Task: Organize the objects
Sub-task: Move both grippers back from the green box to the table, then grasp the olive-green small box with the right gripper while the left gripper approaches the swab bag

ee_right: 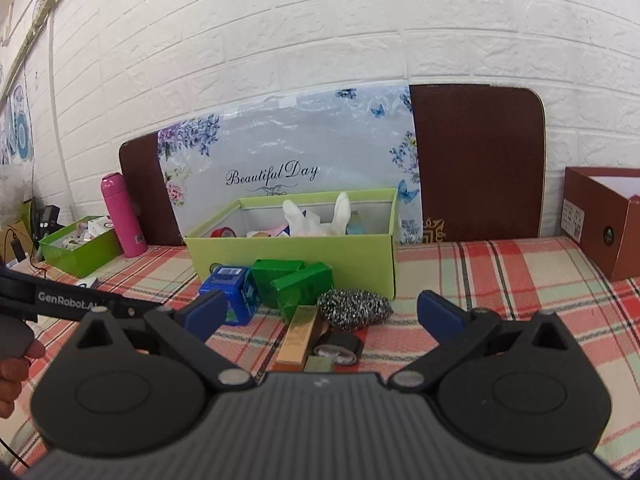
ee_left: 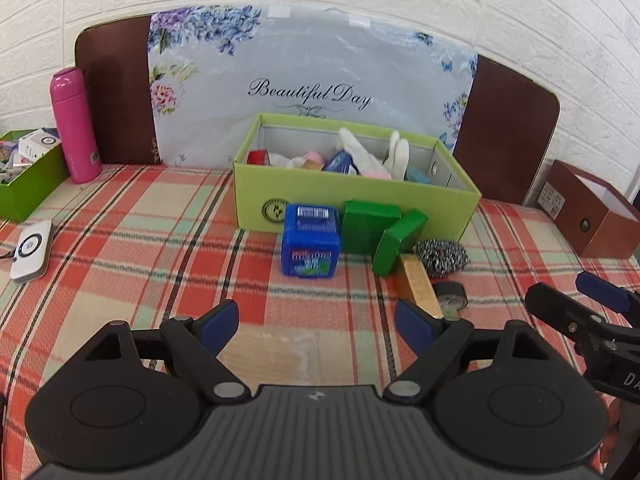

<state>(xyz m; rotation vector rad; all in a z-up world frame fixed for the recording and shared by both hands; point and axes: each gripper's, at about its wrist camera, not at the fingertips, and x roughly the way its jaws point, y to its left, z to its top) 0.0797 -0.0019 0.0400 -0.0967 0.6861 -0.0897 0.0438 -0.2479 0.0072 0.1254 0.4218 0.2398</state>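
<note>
Two green boxes (ee_left: 370, 226) against bin (ee_left: 440, 200)

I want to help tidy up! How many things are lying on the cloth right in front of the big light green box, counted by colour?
Blue: 1, the blue box
Green: 2, the green box and the tilted green box
Silver: 1, the steel scrubber
Gold: 1, the gold bar
Black: 1, the tape roll
Total: 6

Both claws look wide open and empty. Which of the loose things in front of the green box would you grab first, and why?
Probably ease the right gripper forward onto the gold bar: it lies nearest, between the open fingers, outside the light green box.
</note>
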